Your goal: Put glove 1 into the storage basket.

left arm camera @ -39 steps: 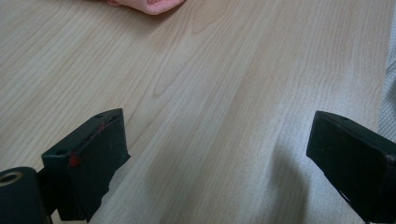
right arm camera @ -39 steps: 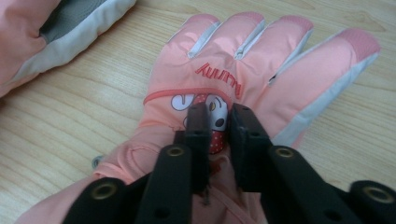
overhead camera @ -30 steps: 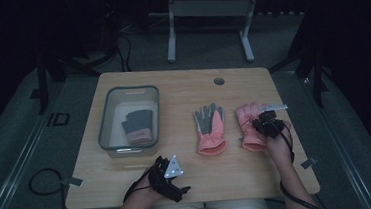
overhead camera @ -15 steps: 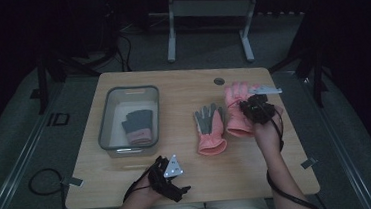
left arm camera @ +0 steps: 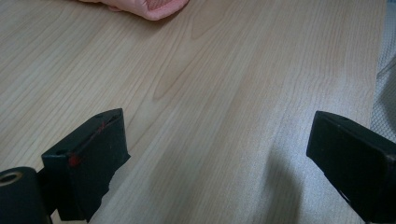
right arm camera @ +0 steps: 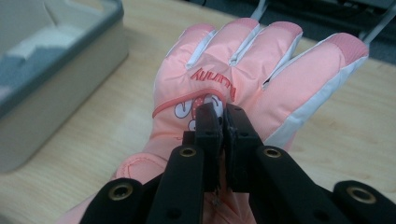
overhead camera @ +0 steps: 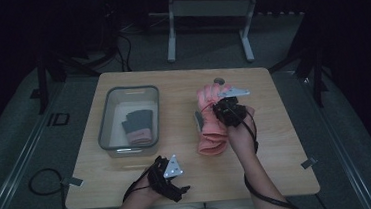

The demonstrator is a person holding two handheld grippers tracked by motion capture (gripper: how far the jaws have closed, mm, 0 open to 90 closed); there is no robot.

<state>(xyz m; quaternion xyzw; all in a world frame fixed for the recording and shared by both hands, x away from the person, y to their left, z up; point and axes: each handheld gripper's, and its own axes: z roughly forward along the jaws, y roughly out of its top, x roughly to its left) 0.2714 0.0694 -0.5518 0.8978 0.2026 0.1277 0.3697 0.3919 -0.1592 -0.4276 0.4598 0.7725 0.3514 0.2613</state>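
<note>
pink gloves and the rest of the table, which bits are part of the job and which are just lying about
In the job:
pink glove pinched in the right gripper
second pink glove beneath it
grey bin holding a dark glove

Lying about:
small dark disc
left gripper, open, idle

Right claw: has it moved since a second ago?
Yes. The right claw, shut on a pink glove, has carried it left toward the grey bin and onto the other glove, away from the table's right edge.

The room is dim — only the light wooden surface point(overhead camera: 182, 87) is lit. Grey carpet floor point(overhead camera: 21, 147) surrounds it. At twelve o'clock stands a grey metal frame point(overhead camera: 206, 12); black cables point(overhead camera: 118, 44) lie at eleven o'clock.
</note>
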